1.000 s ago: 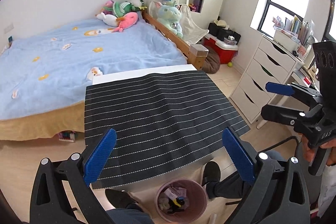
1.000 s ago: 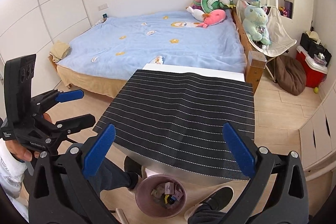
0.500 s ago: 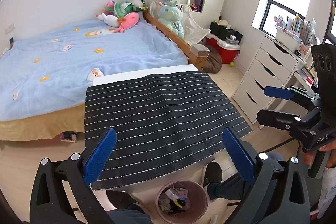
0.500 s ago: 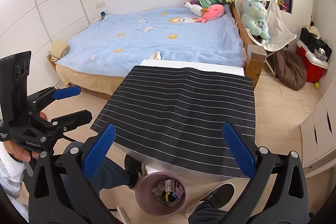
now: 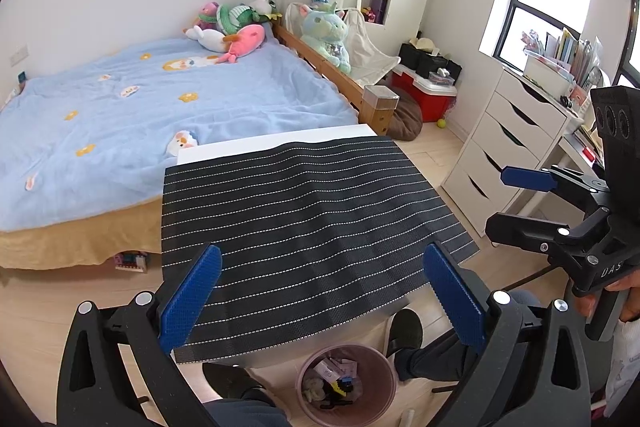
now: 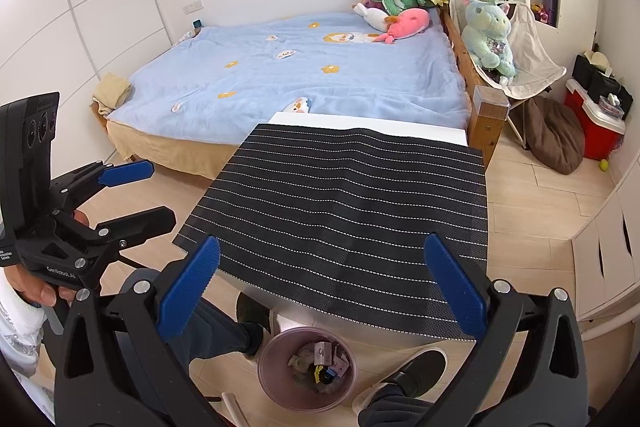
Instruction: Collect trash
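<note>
Both grippers' jaws gape empty; pink bin (image 6: 306,371) holds what look like wrappers (image 6: 324,353).

A white table (image 5: 276,143) carries a black striped mat (image 5: 304,219).

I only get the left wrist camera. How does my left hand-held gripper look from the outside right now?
Observer: In the right wrist view the left hand-held gripper is open, with nothing between its blue-padded fingers.
Operator: Anything at the bed corner past my left edge?
Observer: A folded pale yellow cloth sits at that corner of the blue-covered bed.
Operator: And the wall beyond it?
Observer: It is covered in large white wall panels with thin seams.
</note>
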Tool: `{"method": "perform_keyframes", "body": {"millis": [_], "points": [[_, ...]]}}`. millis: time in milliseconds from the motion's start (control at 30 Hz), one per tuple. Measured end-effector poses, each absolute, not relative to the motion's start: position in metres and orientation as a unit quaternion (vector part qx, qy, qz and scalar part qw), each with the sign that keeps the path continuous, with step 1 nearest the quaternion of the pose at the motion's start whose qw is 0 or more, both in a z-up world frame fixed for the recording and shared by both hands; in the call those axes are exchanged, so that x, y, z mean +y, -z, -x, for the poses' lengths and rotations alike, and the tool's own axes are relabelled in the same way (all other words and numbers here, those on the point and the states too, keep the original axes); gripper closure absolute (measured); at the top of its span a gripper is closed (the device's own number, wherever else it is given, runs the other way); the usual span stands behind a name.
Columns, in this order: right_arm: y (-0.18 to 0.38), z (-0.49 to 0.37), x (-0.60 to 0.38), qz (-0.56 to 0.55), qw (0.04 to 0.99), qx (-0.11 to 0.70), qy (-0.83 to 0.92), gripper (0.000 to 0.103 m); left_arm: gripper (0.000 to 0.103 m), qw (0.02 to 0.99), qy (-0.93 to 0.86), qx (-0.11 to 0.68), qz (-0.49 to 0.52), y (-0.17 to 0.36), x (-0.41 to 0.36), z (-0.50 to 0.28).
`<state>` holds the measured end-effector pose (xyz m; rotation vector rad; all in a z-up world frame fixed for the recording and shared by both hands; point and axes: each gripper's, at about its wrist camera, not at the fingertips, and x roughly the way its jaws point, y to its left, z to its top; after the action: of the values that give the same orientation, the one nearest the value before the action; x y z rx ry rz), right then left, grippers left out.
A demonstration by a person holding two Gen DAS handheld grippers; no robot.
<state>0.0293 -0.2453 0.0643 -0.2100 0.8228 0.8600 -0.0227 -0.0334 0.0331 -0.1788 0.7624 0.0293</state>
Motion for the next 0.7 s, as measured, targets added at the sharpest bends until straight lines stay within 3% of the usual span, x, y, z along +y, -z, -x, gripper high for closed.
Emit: {"method": "perform_keyframes", "body": {"millis": [700], "points": [[-0.0578,-0.0286,-0.2447,0.100,0.822,0.390,-0.404,0.003,0.006,0.924,-0.012,0.373,0.085,-0.0322,-0.0354,0.0228]]}}
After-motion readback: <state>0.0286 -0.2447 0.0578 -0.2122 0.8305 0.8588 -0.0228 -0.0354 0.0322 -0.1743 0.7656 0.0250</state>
